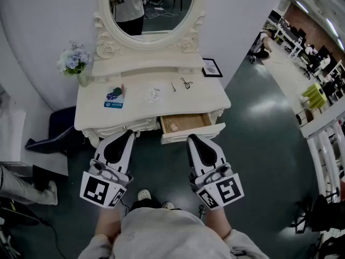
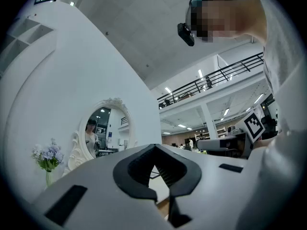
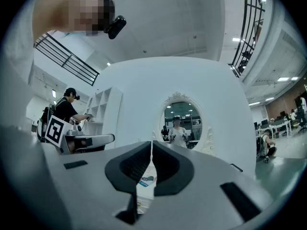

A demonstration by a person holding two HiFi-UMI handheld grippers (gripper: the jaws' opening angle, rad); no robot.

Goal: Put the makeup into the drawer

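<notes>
Makeup [image 1: 114, 97] lies near the bench's [image 1: 207, 93] left edge, not yet in the open drawer [image 1: 186, 124] at the front edge; left gripper [image 1: 128, 134] and right gripper [image 1: 193, 139] hover short of it, jaws together, empty.

The dressing table [image 1: 205, 99] wears smooth cream paint with a soft sheen. The mirror frame [image 1: 108, 45] is carved in the same finish, round glossy glass [image 1: 156, 15]. Inside, the drawer [image 1: 188, 122] shows bare pale wood. The floor [image 1: 259, 117] is dark and polished, throwing back the lights. The left gripper [image 1: 128, 135] and right gripper [image 1: 193, 139] have matt white plastic shells. Their black pads [image 3: 165, 169] look ribbed and dull. A small packet [image 1: 154, 94] is clear film.
</notes>
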